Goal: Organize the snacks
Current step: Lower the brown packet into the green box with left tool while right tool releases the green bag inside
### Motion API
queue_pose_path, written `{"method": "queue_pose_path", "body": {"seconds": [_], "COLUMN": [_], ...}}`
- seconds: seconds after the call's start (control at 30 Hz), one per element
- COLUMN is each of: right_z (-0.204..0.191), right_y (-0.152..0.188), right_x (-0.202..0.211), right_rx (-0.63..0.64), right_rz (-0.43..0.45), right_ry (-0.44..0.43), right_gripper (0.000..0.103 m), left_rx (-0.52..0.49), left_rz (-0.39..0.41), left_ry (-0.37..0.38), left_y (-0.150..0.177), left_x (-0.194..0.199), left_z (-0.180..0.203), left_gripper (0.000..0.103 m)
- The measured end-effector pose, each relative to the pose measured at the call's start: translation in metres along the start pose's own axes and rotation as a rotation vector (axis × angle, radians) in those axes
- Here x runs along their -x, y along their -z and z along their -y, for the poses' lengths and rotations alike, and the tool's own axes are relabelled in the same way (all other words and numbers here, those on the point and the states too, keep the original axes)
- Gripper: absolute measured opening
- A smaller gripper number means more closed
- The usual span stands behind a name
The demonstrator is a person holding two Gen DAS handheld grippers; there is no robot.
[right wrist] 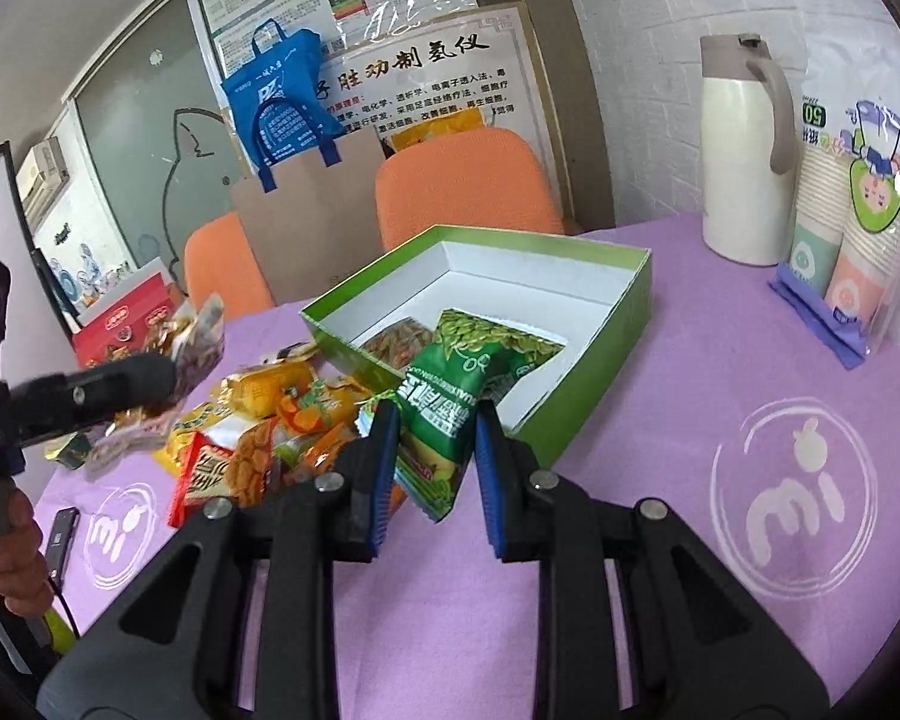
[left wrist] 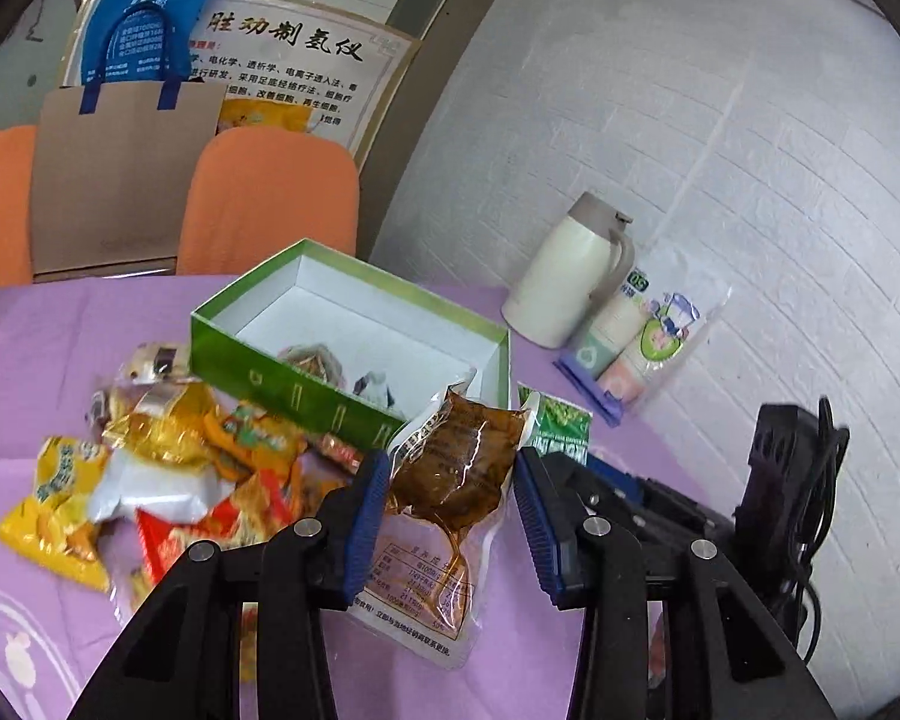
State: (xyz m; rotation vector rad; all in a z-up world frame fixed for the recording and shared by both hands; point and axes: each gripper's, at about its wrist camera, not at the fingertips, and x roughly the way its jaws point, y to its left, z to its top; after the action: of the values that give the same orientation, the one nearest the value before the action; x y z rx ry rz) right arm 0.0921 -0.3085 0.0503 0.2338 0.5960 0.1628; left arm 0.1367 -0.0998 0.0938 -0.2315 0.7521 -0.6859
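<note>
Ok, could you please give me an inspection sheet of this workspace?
Surface: purple cloth, printed logos.
Job's things: green box open, a few snacks inside; snack pile beside it.
Clutter: jug, cup pack, red box.
Grippers: left gripper shut on brown pouch; right gripper shut on green packet at the box's near wall.
Cables: black cable by the right gripper.
Surroundings: orange chairs, posters, brick wall.

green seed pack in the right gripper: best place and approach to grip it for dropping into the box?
Pinch the green seed pack across its narrow crimped waist, coming from the near side of the green box, fingers either side. It hangs tilted with its top over the box, so the right gripper there looks well placed, though contact isn't clear.
</note>
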Motion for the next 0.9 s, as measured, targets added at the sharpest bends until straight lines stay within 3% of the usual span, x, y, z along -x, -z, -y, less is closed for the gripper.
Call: {"method": "queue_pose_path", "body": {"seconds": [0.27, 0.43, 0.63, 0.67, 0.7, 0.73, 0.77, 0.9], "right_z": [0.029, 0.037, 0.034, 0.032, 0.029, 0.026, 0.023, 0.017], "right_y": [-0.033, -0.04, -0.038, -0.035, -0.032, -0.029, -0.026, -0.022], "right_x": [-0.045, -0.071, -0.097, -0.101, -0.102, -0.101, -0.098, -0.078], "right_rx": [0.036, 0.062, 0.104, 0.123, 0.149, 0.171, 0.187, 0.201], "right_rz": [-0.025, -0.073, -0.107, -0.109, -0.112, -0.107, -0.085, -0.017], "right_ry": [0.092, 0.068, 0.063, 0.072, 0.077, 0.088, 0.102, 0.101], "right_gripper": [0.027, 0.027, 0.027, 0.031, 0.039, 0.062, 0.081, 0.088], "left_rx": [0.042, 0.053, 0.041, 0.048, 0.064, 0.084, 0.108, 0.091], "left_rz": [-0.053, -0.116, -0.146, -0.142, -0.134, -0.13, -0.119, -0.069], "left_ry": [0.019, -0.022, -0.066, -0.068, -0.055, -0.055, -0.077, -0.142], "left_y": [-0.056, -0.065, -0.062, -0.063, -0.063, -0.063, -0.062, -0.06], "left_x": [-0.091, -0.14, -0.16, -0.161, -0.16, -0.158, -0.154, -0.135], "left_z": [-0.001, -0.012, -0.029, -0.031, -0.034, -0.037, -0.041, -0.043], "left_gripper": [0.043, 0.044, 0.048, 0.052, 0.068, 0.093, 0.1, 0.102]}}
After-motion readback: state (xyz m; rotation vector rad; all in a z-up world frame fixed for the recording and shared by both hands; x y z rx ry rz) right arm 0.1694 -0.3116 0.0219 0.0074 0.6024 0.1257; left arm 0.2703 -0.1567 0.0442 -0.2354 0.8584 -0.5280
